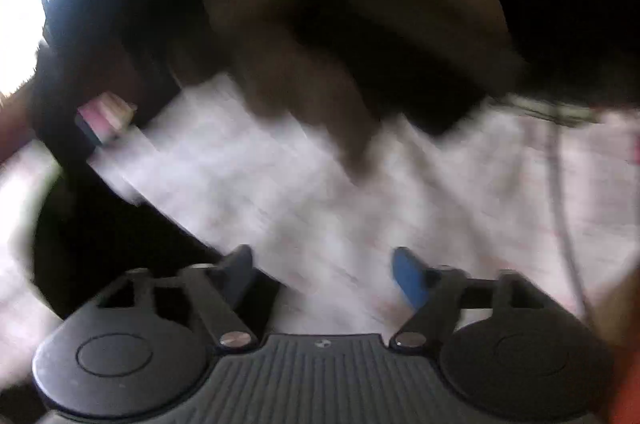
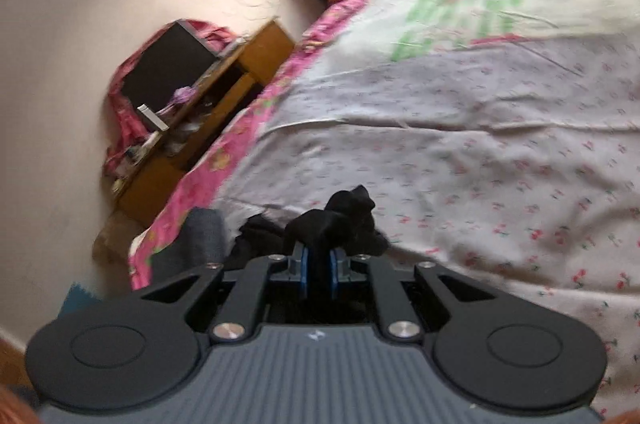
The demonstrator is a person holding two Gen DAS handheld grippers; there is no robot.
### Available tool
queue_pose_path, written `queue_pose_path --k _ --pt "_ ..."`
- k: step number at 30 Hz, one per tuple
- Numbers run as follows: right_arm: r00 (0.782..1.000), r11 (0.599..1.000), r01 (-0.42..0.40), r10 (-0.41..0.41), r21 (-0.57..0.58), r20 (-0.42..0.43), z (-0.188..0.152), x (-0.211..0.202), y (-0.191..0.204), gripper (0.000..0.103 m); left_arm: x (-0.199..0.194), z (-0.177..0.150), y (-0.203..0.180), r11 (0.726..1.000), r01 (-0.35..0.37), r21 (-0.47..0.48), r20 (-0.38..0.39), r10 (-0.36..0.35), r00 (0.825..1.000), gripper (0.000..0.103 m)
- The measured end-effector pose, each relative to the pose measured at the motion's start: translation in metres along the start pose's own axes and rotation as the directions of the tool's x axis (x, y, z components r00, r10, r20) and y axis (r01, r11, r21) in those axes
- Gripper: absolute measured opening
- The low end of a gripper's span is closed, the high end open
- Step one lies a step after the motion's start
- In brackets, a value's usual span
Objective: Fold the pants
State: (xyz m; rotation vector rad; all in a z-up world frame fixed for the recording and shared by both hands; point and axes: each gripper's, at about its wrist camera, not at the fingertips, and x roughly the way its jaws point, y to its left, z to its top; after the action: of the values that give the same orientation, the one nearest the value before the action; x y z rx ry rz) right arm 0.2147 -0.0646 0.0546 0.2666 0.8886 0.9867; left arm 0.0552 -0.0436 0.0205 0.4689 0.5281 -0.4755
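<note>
Left gripper hangs with jaws wide apart over the thin floral bedsheet, gripping nothing; right gripper pinches a bunched fold of soft black pants above the bed

Both rigs look like the same build: the left hand-held gripper has a dark grey ribbed body with a tiny pale logo on its front edge, two big round black discs with a circle pressed into each, and black linkage arms pinned with shiny silver screws; one finger pad shows bright blue, the other reads dark in the blur. The right hand-held gripper is identical, same ribbed grey housing, same black discs and silver screws, plus blue pads on grey finger mounts.
</note>
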Motion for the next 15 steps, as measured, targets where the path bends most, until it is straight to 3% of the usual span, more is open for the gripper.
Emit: queue_pose_path --k 2,4,5,7,10,11,12,13,15 --pt "0.999 0.999 0.014 -0.012 0.051 -0.046 -0.001 0.008 -0.006 0.011 0.010 0.002 -0.010 0.986 -0.109 0.123 0.028 0.106 0.994 0.094" --pt "0.999 0.999 0.001 0.001 0.045 -0.053 -0.004 0.006 -0.001 0.011 0.030 -0.004 -0.022 0.945 -0.140 0.297 -0.003 0.147 0.989 0.094" --pt "0.998 1.000 -0.006 0.007 0.030 -0.057 -0.004 0.004 0.004 0.011 0.039 -0.010 -0.026 0.912 -0.113 0.394 -0.036 0.138 0.990 0.093" --pt "0.997 1.000 -0.014 0.014 -0.010 -0.077 -0.004 0.001 0.015 0.011 0.055 -0.021 -0.032 0.823 -0.026 0.567 -0.134 0.123 0.983 0.075" --pt "0.994 0.998 0.008 -0.014 -0.057 -0.106 -0.002 0.000 0.024 0.011 0.058 -0.036 -0.029 0.683 0.075 0.727 -0.233 0.143 0.962 0.056" --pt "0.994 0.998 0.011 -0.018 -0.058 -0.109 -0.003 0.000 0.024 0.011 0.058 -0.038 -0.026 0.667 0.115 0.736 -0.274 0.139 0.952 0.053" --pt "0.994 0.998 0.016 -0.022 -0.054 -0.108 -0.003 0.000 0.022 0.011 0.058 -0.038 -0.025 0.677 0.167 0.717 -0.330 0.119 0.937 0.046" --pt "0.994 0.999 0.022 -0.027 -0.045 -0.103 -0.002 0.000 0.019 0.011 0.055 -0.040 -0.024 0.697 0.215 0.685 -0.379 0.089 0.921 0.039" --pt "0.996 0.999 0.026 -0.028 -0.026 -0.087 -0.001 -0.001 0.012 0.010 0.045 -0.045 -0.031 0.731 0.307 0.610 -0.444 -0.005 0.896 0.038"
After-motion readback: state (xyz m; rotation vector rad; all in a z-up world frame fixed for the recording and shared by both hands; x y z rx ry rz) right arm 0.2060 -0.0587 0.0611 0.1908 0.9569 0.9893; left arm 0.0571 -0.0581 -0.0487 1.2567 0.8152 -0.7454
